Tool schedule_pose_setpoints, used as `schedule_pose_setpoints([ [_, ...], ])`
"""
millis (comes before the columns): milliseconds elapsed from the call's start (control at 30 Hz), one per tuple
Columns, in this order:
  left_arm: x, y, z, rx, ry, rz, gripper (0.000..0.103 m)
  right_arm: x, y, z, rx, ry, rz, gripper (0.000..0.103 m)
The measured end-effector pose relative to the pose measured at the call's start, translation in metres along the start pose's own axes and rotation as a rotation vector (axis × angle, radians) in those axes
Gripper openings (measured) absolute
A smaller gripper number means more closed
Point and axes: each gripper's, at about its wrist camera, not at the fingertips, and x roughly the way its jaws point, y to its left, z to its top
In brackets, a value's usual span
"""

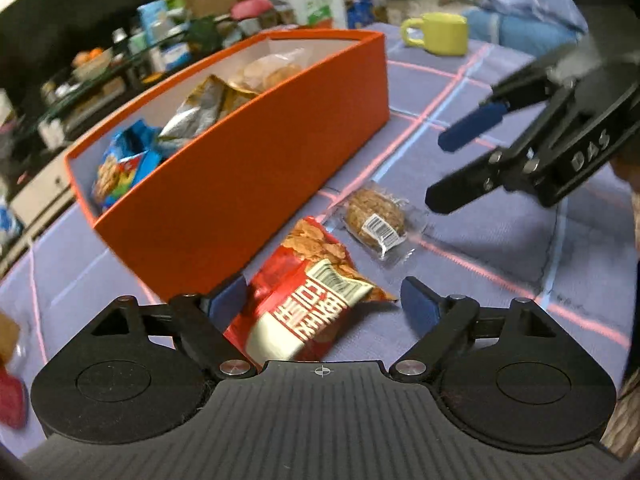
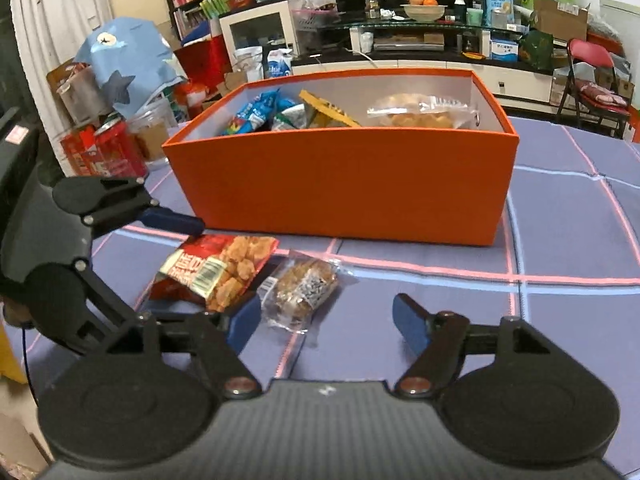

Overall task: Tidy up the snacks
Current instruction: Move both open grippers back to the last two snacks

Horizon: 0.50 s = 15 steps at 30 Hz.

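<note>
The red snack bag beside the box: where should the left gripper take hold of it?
Probably across the middle of the red snack bag, coming down from above. It lies flat on the cloth, its width already between the open left gripper fingers, clear of the wrapped cookie.

Two snack packets (image 2: 256, 276) lie before orange box (image 2: 340, 184) — touching.

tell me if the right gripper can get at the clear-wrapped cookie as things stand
Probably yes. The right gripper is open, and the wrapped cookie lies bare on the tablecloth just ahead of its left finger. The red snack bag sits beside it, not on it.
</note>
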Motion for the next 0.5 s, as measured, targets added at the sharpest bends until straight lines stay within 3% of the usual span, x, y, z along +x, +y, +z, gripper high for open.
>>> schedule_pose_setpoints([
  [67, -0.013, -0.010, -0.004, -0.052, -0.012, -0.003, 0.071, -0.001, 0.000, -0.001, 0.001, 0.000, 0.002, 0.075],
  [133, -0.028, -0.021, -0.011, -0.108, -0.029, -0.065, 0.071, -0.004, 0.000, -0.002, 0.002, -0.007, 0.004, 0.077],
  [233, -0.051, -0.053, -0.018, -0.055, -0.055, -0.084, 0.071, -0.008, -0.001, 0.000, 0.008, -0.028, -0.001, 0.079],
  [333, -0.066, -0.065, -0.026, -0.006, -0.077, -0.032, 0.072, -0.005, 0.000, 0.002, 0.020, -0.043, -0.027, 0.079],
  [433, -0.066, -0.056, -0.026, 0.031, -0.082, 0.066, 0.072, 0.010, 0.007, 0.002, 0.004, -0.014, -0.045, 0.077],
  [500, -0.062, -0.045, -0.021, 0.109, -0.095, 0.120, 0.072, 0.020, 0.011, 0.000, 0.010, -0.011, -0.050, 0.077],
])
